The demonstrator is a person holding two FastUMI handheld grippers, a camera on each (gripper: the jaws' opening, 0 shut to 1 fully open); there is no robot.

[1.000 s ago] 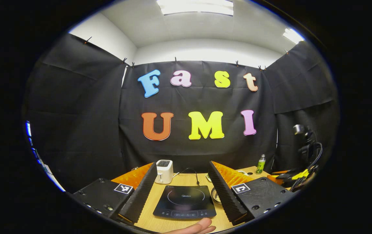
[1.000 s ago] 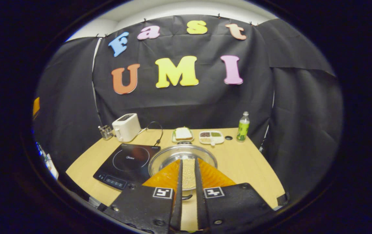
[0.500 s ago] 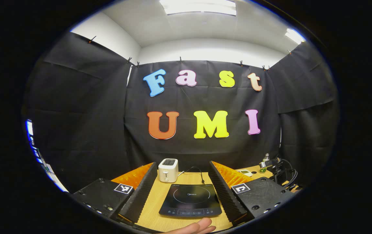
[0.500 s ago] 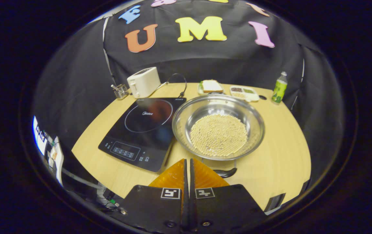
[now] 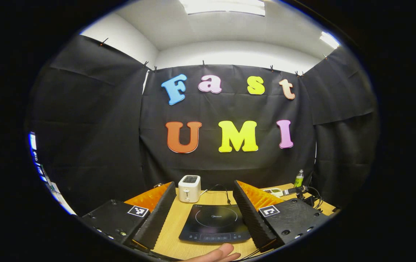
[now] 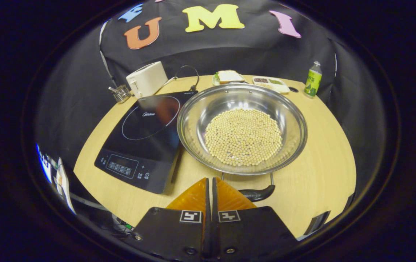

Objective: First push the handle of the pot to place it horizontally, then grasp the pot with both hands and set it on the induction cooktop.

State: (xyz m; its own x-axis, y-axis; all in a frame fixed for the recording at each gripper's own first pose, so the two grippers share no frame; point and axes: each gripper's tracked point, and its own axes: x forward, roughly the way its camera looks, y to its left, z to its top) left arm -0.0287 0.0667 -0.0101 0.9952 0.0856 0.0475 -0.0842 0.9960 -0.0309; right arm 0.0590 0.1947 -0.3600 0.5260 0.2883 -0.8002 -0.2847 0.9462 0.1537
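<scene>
Now right gripper (image 6: 209,182), jaws closed and empty, sits lower and nearer the pot (image 6: 242,133) handle (image 6: 257,193) (push imminent); left gripper (image 5: 204,198) gapes wide, empty.

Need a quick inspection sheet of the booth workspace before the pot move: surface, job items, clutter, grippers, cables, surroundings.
Surface: wooden table, no spills seen.
Job's things: steel pot holding pale beans sits on the table right of the induction cooktop, rim over its edge; pot handle faces the right hand-held gripper.
Clutter: toaster, green bottle, sandwich plate, divided snack tray, small wire holder along the back.
Grippers: left hand-held gripper open above the cooktop; right hand-held gripper shut, empty.
Cables: black cord behind the cooktop.
Surroundings: black cloth walls.
</scene>
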